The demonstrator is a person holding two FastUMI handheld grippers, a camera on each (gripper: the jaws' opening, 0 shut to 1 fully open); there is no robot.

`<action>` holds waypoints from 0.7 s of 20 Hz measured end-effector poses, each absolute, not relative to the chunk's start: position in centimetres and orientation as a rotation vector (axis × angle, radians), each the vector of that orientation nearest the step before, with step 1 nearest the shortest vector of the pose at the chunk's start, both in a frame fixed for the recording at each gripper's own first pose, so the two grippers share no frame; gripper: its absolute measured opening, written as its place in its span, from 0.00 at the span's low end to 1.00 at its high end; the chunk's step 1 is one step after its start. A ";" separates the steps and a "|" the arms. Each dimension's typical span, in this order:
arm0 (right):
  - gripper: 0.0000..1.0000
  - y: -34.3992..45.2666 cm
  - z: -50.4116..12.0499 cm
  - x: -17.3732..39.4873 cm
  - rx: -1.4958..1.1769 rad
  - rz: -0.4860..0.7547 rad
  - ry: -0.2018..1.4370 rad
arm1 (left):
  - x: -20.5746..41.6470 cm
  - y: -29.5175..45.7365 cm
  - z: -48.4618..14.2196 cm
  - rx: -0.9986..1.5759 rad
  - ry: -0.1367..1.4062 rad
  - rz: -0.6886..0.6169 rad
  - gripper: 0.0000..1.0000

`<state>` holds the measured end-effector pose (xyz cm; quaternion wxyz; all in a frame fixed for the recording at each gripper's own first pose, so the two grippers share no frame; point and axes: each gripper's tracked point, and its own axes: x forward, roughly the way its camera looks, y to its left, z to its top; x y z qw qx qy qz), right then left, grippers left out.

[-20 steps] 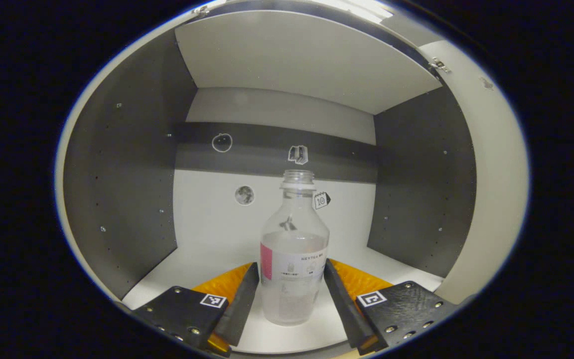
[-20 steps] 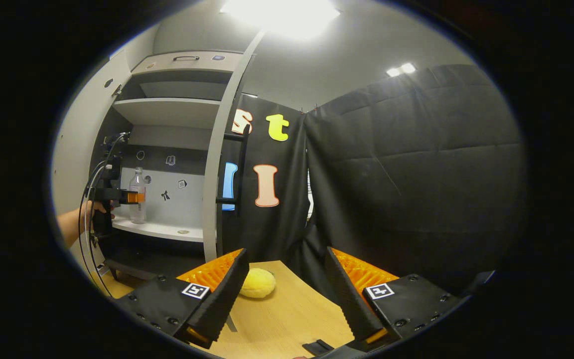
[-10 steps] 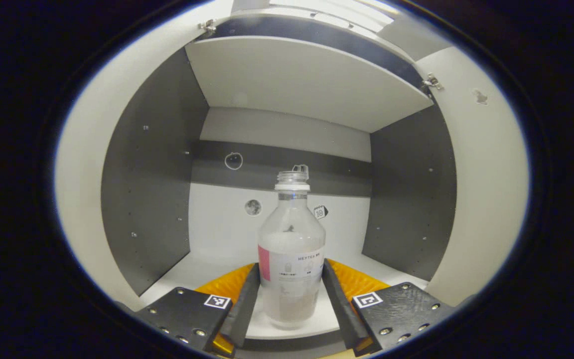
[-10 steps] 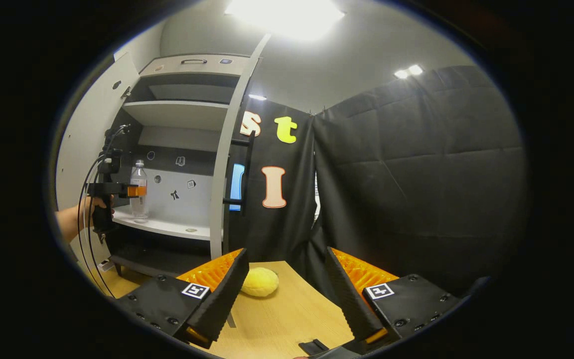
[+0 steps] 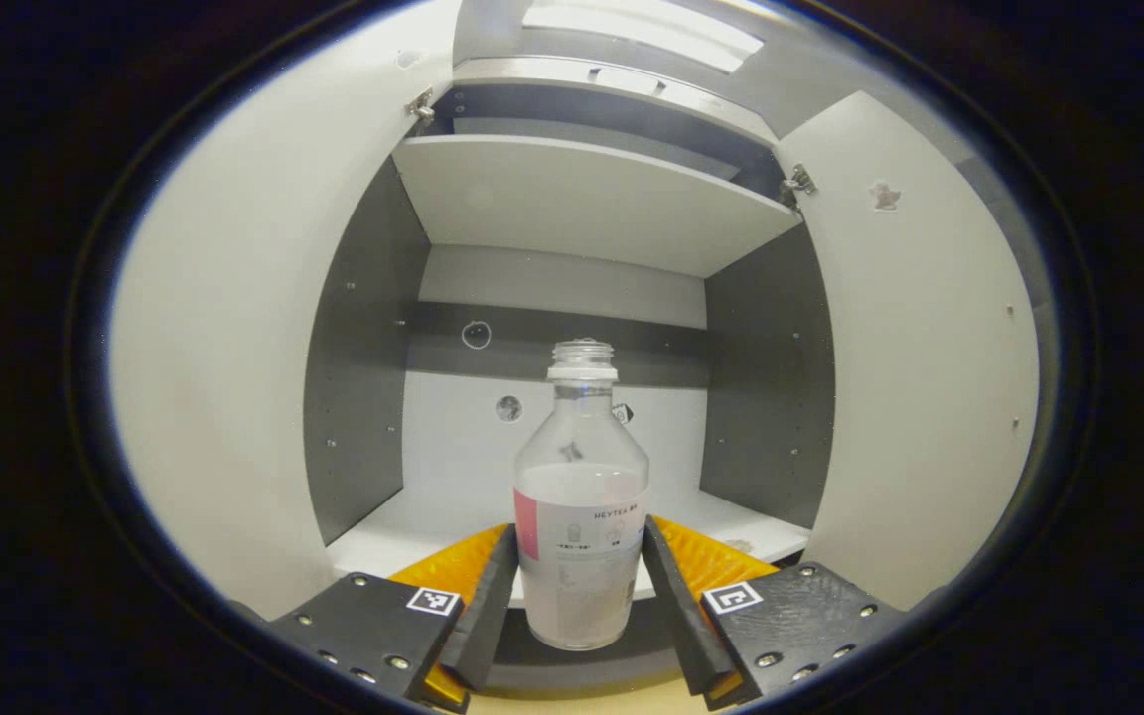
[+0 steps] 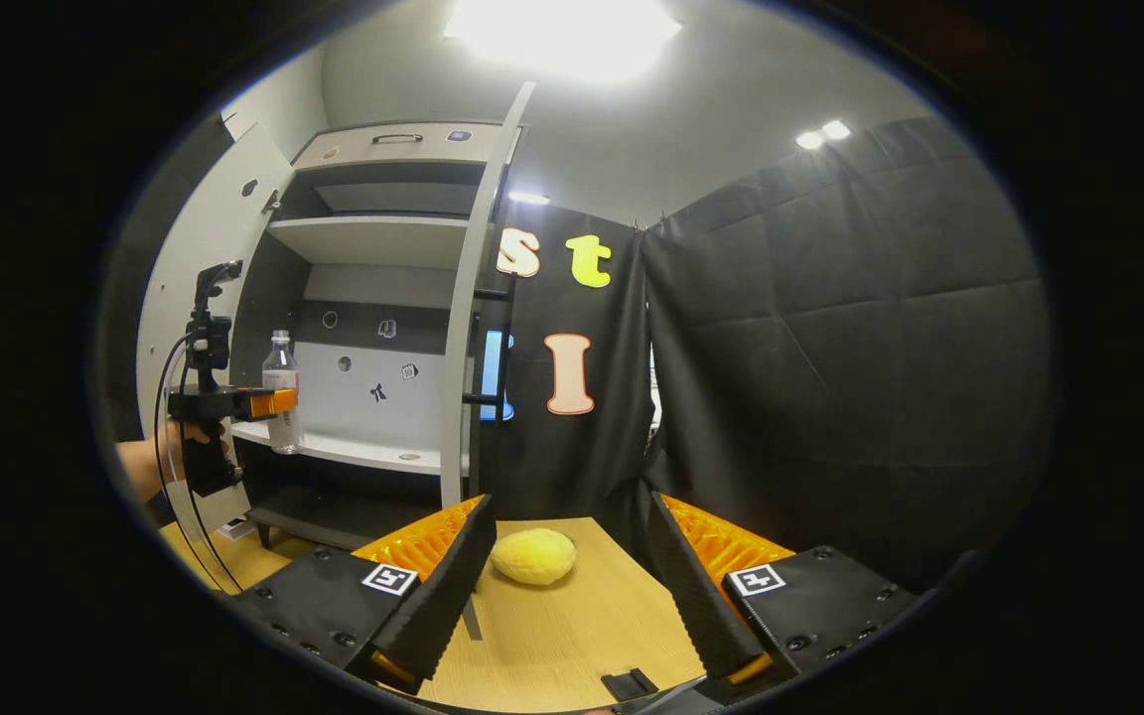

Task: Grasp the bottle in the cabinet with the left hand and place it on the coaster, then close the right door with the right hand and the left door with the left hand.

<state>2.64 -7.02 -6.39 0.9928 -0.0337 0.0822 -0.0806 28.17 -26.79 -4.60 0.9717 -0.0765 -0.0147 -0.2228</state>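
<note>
Left tongs (image 5: 580, 616) clamp upright bottle (image 5: 582, 516) before cabinet (image 5: 572, 199); right tongs (image 6: 572, 596) wide, empty.

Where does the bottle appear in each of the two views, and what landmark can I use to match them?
Left gripper view: the bottle stands at lower centre, clamped upright by the left hand-held gripper.
Right gripper view: the bottle is small at the left, at the cabinet's front edge.
Shared landmark: the pale shelf above the bottle.

left gripper (image 5: 580, 596) clamped on bottle (image 5: 581, 497), held level; right gripper (image 6: 572, 586) jaws apart, idle, low.
</note>
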 end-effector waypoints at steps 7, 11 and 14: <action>0.98 -8.0 -6.3 0.6 -0.074 -0.097 0.173 | 21.4 -26.5 -6.7 -0.153 -0.033 -0.452 0.74; 0.96 -8.5 -6.7 -0.4 -0.062 -0.066 0.190 | 18.0 -26.5 -7.9 -0.144 -0.056 -0.443 0.74; 0.98 -8.9 -7.3 -1.0 -0.070 -0.047 0.205 | 15.8 -27.0 -9.9 -0.129 -0.042 -0.451 0.74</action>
